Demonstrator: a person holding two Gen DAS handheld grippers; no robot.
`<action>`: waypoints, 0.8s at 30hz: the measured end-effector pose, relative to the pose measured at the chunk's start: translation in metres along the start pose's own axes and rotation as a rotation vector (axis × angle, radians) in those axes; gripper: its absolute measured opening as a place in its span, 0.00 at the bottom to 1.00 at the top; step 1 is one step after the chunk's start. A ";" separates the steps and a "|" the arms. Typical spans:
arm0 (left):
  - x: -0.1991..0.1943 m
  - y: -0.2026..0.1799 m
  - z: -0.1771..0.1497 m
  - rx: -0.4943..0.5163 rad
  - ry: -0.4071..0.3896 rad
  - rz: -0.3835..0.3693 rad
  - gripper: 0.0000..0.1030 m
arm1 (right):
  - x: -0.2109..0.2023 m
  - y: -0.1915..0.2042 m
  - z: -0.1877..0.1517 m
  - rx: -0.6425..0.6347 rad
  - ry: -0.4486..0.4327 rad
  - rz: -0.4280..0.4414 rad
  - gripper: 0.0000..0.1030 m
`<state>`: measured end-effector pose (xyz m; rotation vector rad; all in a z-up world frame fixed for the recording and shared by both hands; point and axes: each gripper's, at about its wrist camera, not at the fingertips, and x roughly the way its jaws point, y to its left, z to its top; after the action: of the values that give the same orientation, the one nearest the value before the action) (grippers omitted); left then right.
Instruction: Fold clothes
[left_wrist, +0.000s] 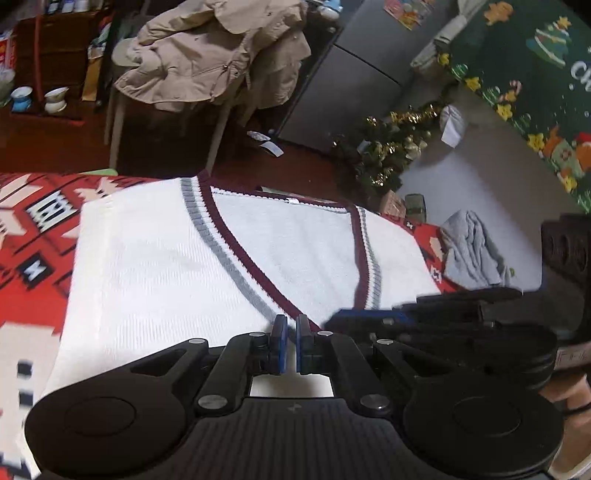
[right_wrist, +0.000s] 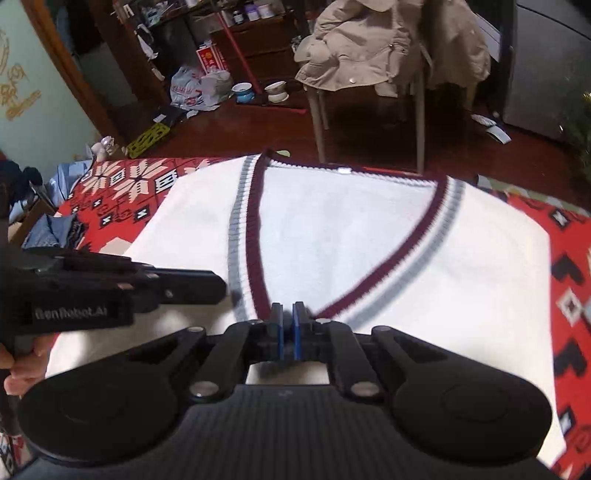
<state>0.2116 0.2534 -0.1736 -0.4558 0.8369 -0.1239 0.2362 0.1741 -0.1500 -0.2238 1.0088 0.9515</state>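
Note:
A white knit V-neck vest (left_wrist: 155, 258) (right_wrist: 369, 236) with maroon and grey trim lies flat on a red patterned blanket (left_wrist: 33, 221) (right_wrist: 110, 192), its neckline toward the far edge. My left gripper (left_wrist: 291, 325) hovers over the point of the V, shut, with nothing between its blue pads. My right gripper (right_wrist: 287, 314) is over the same spot, also shut and holding nothing. Each gripper shows in the other's view: the right one (left_wrist: 406, 317) beside the left, and the left one (right_wrist: 184, 284) at the left, held by a hand (right_wrist: 18, 369).
Beyond the far edge stands a chair draped with a beige coat (left_wrist: 207, 55) (right_wrist: 388, 44). A grey fridge (left_wrist: 351, 74), a small decorated tree (left_wrist: 388, 147), a grey cloth (left_wrist: 472, 251) and a green festive mat (left_wrist: 535, 74) lie to the right. Bowls (right_wrist: 258, 90) and bags (right_wrist: 192, 88) clutter the floor.

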 end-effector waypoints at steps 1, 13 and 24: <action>0.003 0.002 0.002 0.005 0.001 -0.002 0.03 | 0.003 -0.002 0.004 0.003 -0.003 0.003 0.05; 0.037 0.025 0.046 -0.033 -0.027 0.007 0.02 | 0.051 -0.046 0.071 0.154 -0.043 0.009 0.00; 0.050 0.029 0.076 -0.066 -0.057 0.071 0.02 | 0.055 -0.061 0.100 0.211 -0.090 0.007 0.08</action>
<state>0.2992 0.2909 -0.1764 -0.4886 0.8016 -0.0181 0.3550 0.2255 -0.1541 -0.0014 1.0189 0.8474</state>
